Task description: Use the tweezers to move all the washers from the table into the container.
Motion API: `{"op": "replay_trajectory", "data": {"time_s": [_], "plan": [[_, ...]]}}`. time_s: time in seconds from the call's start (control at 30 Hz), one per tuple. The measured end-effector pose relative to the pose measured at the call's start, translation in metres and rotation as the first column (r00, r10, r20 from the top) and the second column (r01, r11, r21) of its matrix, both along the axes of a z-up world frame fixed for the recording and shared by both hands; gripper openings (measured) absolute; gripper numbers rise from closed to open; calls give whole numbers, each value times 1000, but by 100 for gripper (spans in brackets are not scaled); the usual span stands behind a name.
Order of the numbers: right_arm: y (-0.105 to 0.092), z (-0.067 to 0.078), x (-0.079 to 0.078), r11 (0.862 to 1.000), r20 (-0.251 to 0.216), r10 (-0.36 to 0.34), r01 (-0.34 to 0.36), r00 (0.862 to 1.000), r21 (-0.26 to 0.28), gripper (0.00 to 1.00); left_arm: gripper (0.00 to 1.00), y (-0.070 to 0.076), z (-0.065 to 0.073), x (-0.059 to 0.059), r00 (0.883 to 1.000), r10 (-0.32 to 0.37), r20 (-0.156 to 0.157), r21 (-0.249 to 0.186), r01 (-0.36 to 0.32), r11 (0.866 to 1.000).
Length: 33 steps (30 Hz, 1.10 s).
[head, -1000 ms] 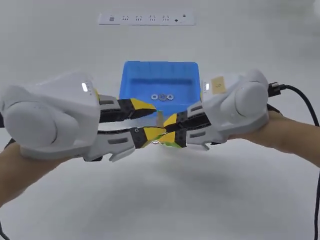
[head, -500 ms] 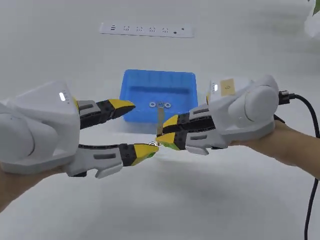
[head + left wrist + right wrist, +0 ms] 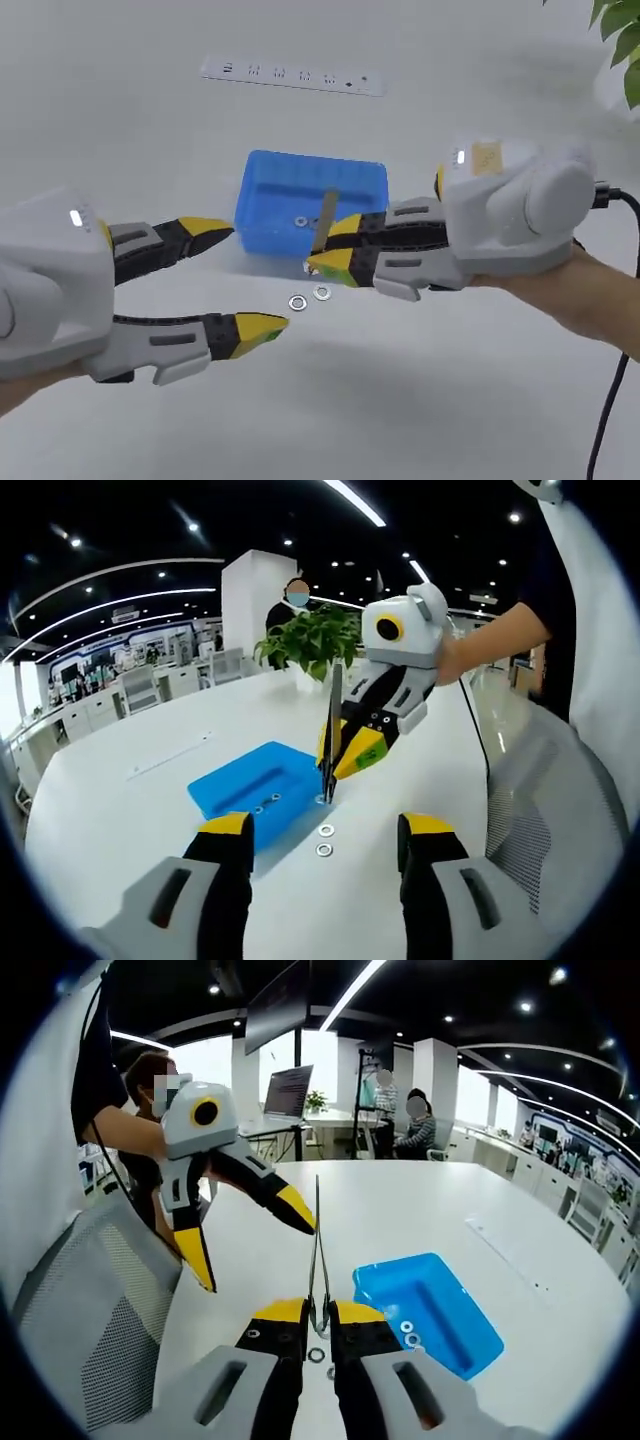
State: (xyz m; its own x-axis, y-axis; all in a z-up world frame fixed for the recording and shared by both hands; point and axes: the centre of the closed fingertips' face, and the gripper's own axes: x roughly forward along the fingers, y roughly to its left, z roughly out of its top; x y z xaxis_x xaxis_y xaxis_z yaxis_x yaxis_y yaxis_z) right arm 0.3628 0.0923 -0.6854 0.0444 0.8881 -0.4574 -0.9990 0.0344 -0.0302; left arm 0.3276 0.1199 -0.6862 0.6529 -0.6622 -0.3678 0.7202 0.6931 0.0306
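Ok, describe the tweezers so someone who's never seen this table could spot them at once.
Find the blue container on the white table. At its near edge the right gripper is shut on the tweezers. They are the one thin, bare grey metal strip, standing roughly upright between chunky yellow-tipped jaws.

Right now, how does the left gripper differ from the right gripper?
The left gripper has its jaws wide apart and holds nothing; the right gripper is shut on the tweezers. The left gripper sits nearer the person, while the right gripper reaches close to the blue container. Both have white bodies and black-and-yellow jaws.
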Motion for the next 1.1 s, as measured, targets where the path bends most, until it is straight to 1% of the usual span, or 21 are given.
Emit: {"op": "replay_trajectory", "data": {"time_s": [0.03,0.1,0.17,0.23,0.3,0.33,0.37,0.43,0.5,0.53,0.6,0.67,0.73,0.8,0.93,1.1], "plan": [[1,3,1,1000,3,-2,2,1000,6,9,65,1,1,0,1000,7,5,-4,-7,1000],[3,11,5,1000,11,-4,4,1000,15,9,69,4,2,0,1000,19,0,-24,-19,1000],[4,17,10,1000,29,-5,4,1000,21,9,71,6,1,0,1000,26,0,-27,-26,999],[6,22,15,1000,35,-8,7,999,29,9,73,8,1,0,999,34,-1,-29,-34,999],[7,25,21,1000,49,-9,8,999,30,9,77,9,0,0,999,42,-6,-40,-42,998],[8,27,25,1000,55,-8,6,998,30,9,80,9,-1,-1,999,47,-13,-50,-47,998],[8,28,29,1000,59,-8,6,998,28,9,85,9,-2,-1,999,49,-20,-56,-50,997],[10,29,39,1000,68,-10,8,998,26,9,91,10,-5,0,998,61,-23,-55,-62,997],[12,28,49,1000,70,-20,19,997,23,9,93,10,-7,-1,997,67,-32,-56,-68,996],[13,26,55,1000,82,-26,25,996,16,9,95,11,-9,-1,996,78,-42,-61,-80,995],[15,23,62,1000,94,-27,26,995,10,9,99,12,-9,-1,996,81,-48,-72,-84,994],[19,17,71,999,86,-38,37,996,11,9,99,13,-11,-2,995,84,-55,-80,-88,993],[22,7,78,999,87,-43,43,995,-4,9,99,16,-13,-2,994,96,-59,-80,-101,992],[24,-3,83,999,81,-39,41,996,-16,9,99,19,-14,-1,992,109,-61,-85,-114,990],[27,-22,94,998,64,-55,57,996,-40,9,99,22,-14,-1,991,119,-67,-88,-125,988],[30,-43,103,995,43,-72,75,996,-68,9,99,26,-16,-2,989,127,-78,-83,-134,988]]}}
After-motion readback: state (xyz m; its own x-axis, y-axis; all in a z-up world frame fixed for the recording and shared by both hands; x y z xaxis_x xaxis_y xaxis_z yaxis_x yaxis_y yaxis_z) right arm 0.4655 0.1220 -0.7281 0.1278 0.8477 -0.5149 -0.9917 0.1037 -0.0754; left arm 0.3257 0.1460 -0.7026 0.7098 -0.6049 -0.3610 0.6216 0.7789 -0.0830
